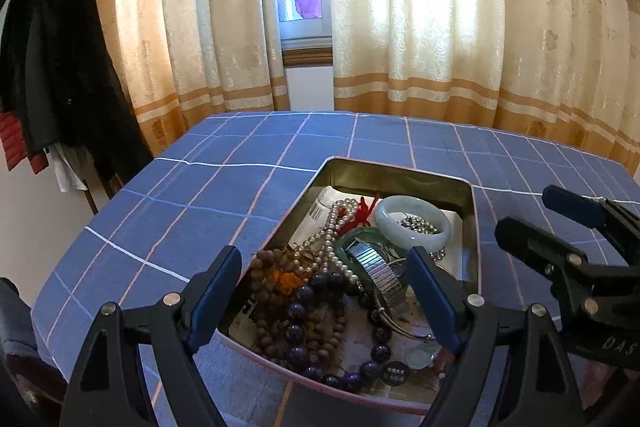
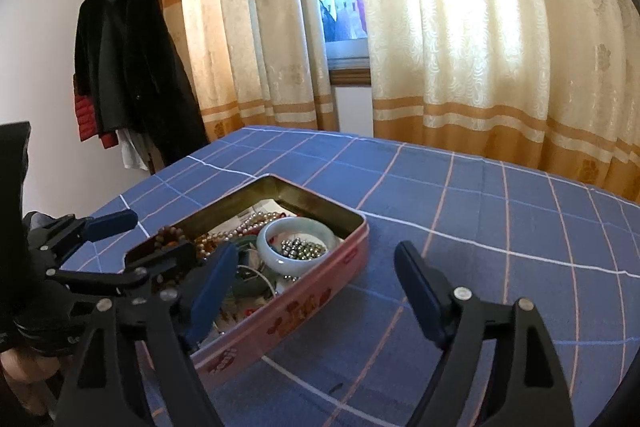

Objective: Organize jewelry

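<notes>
A pink floral tin [image 2: 304, 301] is seen lying open on the blue checked table [image 2: 480, 211]. Inside, a pale jade bangle [image 1: 414, 219] is ringed around silver beads [image 1: 418, 225], beside a pearl strand [image 1: 332, 227], brown wooden beads [image 1: 272, 267] and dark purple beads [image 1: 298, 323].

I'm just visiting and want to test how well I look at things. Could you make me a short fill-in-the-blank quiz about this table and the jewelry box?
1. The jewelry lies in a pink metal tin whose lid is ____.
2. The pale jade bangle encircles a small heap of ____ beads.
3. The tin stands on a blue cloth with a ____ pattern.
4. The right gripper holds nothing; its jaws are ____.

Missing words: off; silver; checked; open
</notes>
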`<action>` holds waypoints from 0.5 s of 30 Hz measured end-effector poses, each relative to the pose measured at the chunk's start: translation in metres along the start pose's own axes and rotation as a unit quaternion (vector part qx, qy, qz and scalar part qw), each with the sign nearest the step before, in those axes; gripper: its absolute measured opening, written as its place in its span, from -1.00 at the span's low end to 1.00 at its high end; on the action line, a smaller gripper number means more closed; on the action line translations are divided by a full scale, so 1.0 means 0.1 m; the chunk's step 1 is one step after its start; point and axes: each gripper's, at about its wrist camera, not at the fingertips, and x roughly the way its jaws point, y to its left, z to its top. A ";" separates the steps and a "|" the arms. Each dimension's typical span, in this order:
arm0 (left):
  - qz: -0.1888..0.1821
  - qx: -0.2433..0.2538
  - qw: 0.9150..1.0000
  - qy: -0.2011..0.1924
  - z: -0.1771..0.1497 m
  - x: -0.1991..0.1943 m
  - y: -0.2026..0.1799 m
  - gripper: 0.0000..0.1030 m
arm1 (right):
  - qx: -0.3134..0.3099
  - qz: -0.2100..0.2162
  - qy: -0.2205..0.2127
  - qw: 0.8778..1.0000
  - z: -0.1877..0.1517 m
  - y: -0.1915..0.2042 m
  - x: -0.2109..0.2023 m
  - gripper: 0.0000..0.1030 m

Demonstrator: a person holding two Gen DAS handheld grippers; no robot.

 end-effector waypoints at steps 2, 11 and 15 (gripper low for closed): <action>-0.004 0.002 1.000 0.000 0.00 -0.01 0.00 0.64 | -0.004 -0.003 -0.001 1.000 -0.02 0.01 0.00 0.68; -0.003 0.000 1.000 0.000 -0.01 -0.04 -0.02 0.64 | 0.003 -0.005 -0.012 1.000 -0.01 -0.03 -0.04 0.68; -0.003 -0.001 1.000 0.001 -0.01 -0.04 -0.02 0.64 | 0.002 -0.005 -0.012 1.000 -0.01 -0.03 -0.04 0.68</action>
